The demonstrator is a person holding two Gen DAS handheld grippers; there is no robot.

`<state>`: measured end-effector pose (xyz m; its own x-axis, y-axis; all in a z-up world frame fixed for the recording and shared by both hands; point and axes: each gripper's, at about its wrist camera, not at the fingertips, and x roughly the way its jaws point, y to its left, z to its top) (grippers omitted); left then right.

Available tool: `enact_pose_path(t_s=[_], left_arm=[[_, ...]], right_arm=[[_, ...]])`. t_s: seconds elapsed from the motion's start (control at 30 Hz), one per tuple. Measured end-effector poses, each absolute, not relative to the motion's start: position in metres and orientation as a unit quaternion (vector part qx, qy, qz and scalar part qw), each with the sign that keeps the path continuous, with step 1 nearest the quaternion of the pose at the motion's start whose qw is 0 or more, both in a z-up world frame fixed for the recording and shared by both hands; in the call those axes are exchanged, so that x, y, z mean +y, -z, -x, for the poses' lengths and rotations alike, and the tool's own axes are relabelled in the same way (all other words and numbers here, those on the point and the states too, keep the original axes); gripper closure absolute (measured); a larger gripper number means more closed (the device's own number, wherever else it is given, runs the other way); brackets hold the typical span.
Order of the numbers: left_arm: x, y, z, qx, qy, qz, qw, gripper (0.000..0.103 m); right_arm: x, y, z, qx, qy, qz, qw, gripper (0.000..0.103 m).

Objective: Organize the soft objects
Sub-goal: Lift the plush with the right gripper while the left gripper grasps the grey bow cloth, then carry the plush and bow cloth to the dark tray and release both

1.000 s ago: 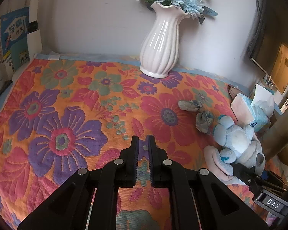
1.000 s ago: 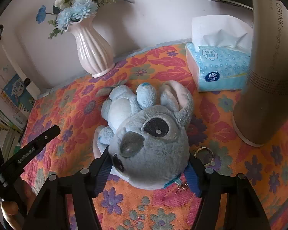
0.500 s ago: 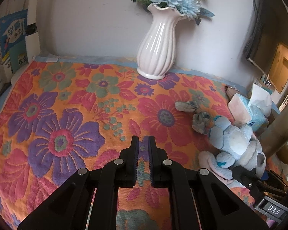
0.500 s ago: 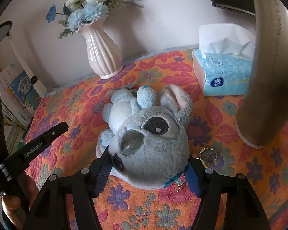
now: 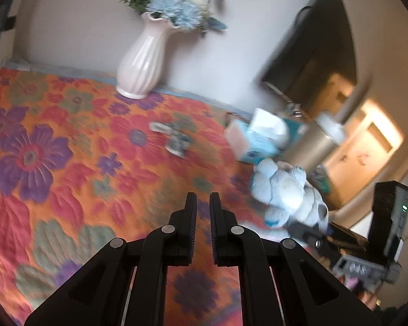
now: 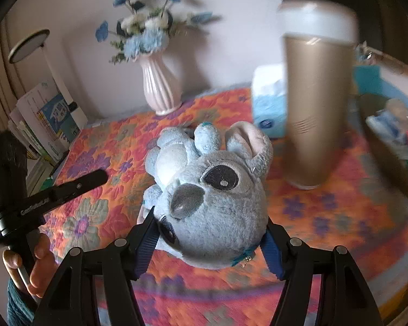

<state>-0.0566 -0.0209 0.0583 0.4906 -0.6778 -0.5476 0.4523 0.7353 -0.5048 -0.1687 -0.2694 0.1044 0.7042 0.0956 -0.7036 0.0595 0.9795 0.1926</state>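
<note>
The grey-and-pale-blue koala toy (image 6: 212,206) is fuzzy plush with a smooth felt nose. Under it, the orange floral woven cloth (image 5: 68,163) over the tabletop looks quilted and matt. The white ribbed vase (image 5: 142,62) is glossy ceramic. The tall gold cylinder (image 6: 317,108) has a satin, brushed sheen. The right gripper (image 6: 209,247) is matt black plastic with ribbed blue pads (image 6: 145,247).

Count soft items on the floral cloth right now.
2. The koala plush is clamped in the right claw, near the gold tumbler. A small grey fabric piece lies mid-cloth, in front of the vase. Others may be hidden.
</note>
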Motion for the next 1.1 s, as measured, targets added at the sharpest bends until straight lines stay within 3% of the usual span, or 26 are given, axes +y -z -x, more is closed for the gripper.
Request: enact_pose_path(t_s=[0.43,0.47,0.5,0.53,0.57,0.6,0.83,0.9,0.93,0.97,1.0,1.1], left_arm=[[-0.052,-0.086,0.084,0.367,0.311,0.088,0.872,0.095],[-0.055,-0.087,0.071,0.373,0.285,0.087,0.879,0.087],[-0.059,-0.088,0.057,0.377,0.261,0.085,0.885,0.069],[-0.066,-0.088,0.039,0.384,0.237,0.078,0.889,0.058],[-0.072,-0.086,0.024,0.392,0.224,0.076,0.889,0.037],[-0.081,-0.081,0.006,0.401,0.214,0.076,0.888,0.030],[-0.139,-0.040,-0.068,0.460,0.156,0.008,0.874,0.032],[-0.147,-0.024,-0.079,0.476,0.135,-0.015,0.869,0.064],[-0.147,-0.019,-0.081,0.479,0.133,-0.019,0.867,0.066],[-0.146,-0.019,-0.078,0.463,0.131,-0.028,0.876,0.083],[-0.146,-0.019,-0.075,0.458,0.137,-0.037,0.878,0.090],[-0.140,-0.022,-0.061,0.444,0.155,-0.043,0.881,0.090]], right_arm=[[-0.342,-0.144,0.238,0.312,0.022,-0.091,0.945,0.037],[-0.348,-0.142,0.241,0.313,0.023,-0.094,0.945,0.037],[-0.352,-0.141,0.242,0.315,0.023,-0.097,0.944,0.037],[-0.355,-0.139,0.243,0.316,0.023,-0.101,0.943,0.037],[-0.358,-0.137,0.243,0.319,0.022,-0.107,0.941,0.037],[-0.360,-0.135,0.243,0.321,0.020,-0.110,0.940,0.037],[-0.375,-0.121,0.231,0.339,0.021,-0.118,0.933,0.037],[-0.378,-0.119,0.225,0.346,0.020,-0.118,0.931,0.037],[-0.378,-0.119,0.223,0.348,0.020,-0.116,0.930,0.037],[-0.378,-0.119,0.221,0.349,0.019,-0.113,0.930,0.037],[-0.377,-0.119,0.219,0.349,0.018,-0.109,0.931,0.037],[-0.370,-0.121,0.219,0.345,0.008,-0.106,0.933,0.037]])
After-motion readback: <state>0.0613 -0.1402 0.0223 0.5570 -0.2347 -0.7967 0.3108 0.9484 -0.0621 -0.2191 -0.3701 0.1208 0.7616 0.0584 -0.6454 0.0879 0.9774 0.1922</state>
